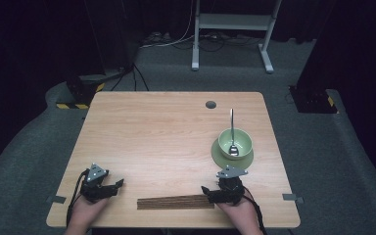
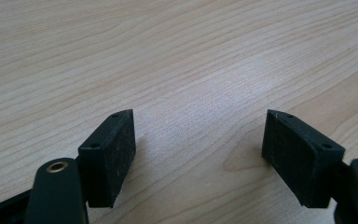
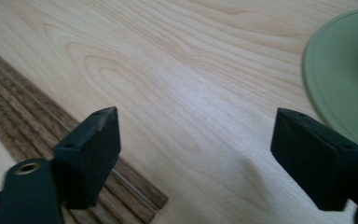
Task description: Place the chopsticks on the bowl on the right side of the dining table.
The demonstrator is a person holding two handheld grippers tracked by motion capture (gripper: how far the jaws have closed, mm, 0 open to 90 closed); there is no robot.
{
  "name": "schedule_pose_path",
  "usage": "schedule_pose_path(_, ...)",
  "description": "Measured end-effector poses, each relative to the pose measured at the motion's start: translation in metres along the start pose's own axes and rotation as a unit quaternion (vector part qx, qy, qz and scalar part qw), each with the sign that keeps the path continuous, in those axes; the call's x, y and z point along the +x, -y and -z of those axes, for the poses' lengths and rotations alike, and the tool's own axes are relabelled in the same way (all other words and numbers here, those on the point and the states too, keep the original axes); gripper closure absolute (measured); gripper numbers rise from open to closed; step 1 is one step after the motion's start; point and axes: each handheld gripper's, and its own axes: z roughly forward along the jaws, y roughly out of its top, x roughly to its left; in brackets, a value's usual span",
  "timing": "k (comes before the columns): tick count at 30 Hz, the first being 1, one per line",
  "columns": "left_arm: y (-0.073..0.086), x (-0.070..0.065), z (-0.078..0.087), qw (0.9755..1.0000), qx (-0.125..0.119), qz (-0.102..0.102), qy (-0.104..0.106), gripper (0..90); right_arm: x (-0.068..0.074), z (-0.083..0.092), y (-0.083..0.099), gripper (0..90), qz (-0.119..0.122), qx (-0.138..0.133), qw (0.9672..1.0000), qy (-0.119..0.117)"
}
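The chopsticks [image 1: 175,202] lie flat in a dark brown bunch near the front edge of the tabletop [image 1: 166,127], between the two hands. The right tool [image 1: 206,190] is just beside their right end, and in the right gripper view the sticks [image 3: 23,112] run past its left jaw. Its jaws stand apart with only bare wood between them, so it holds nothing. The left tool [image 1: 119,183] sits near the left front corner, apart from the sticks, and its jaws are spread too, with nothing in them. The sticks are thin and low, so I think they can be hard to pick up. If the right tool comes down a bit off, its jaws may slide over the top and grab only one or two, and the rest may roll away. A push from the side could send the bunch off the front edge, which is close. The green plate [image 1: 220,157] with the bowl [image 1: 235,142] and spoon [image 1: 232,128] stands just behind the right hand [image 1: 237,213]. In the right gripper view the plate rim [image 3: 340,79] is very near the right jaw. If that hand swings back or turns, it may bump the plate, shake the bowl, and tip the spoon out. The left tool is far from all this, so it looks safe for now.
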Motion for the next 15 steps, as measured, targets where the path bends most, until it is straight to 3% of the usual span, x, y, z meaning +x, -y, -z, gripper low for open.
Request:
schedule_pose_path(7,0.0,0.0,0.0,1.0,0.0,0.0,0.0,26.0,0.008,-0.001,0.001,30.6,0.023,-0.004,0.9991,-0.036)
schedule_pose_path(11,0.0,0.0,0.0,1.0,-0.001,0.002,0.001,26.4,0.018,-0.006,0.0,39.2,0.047,-0.001,0.9978,-0.046)
schedule_pose_path(15,0.0,0.0,0.0,1.0,-0.001,0.002,0.001,26.5,0.023,-0.008,0.0,45.2,0.052,0.0,0.9971,-0.056)
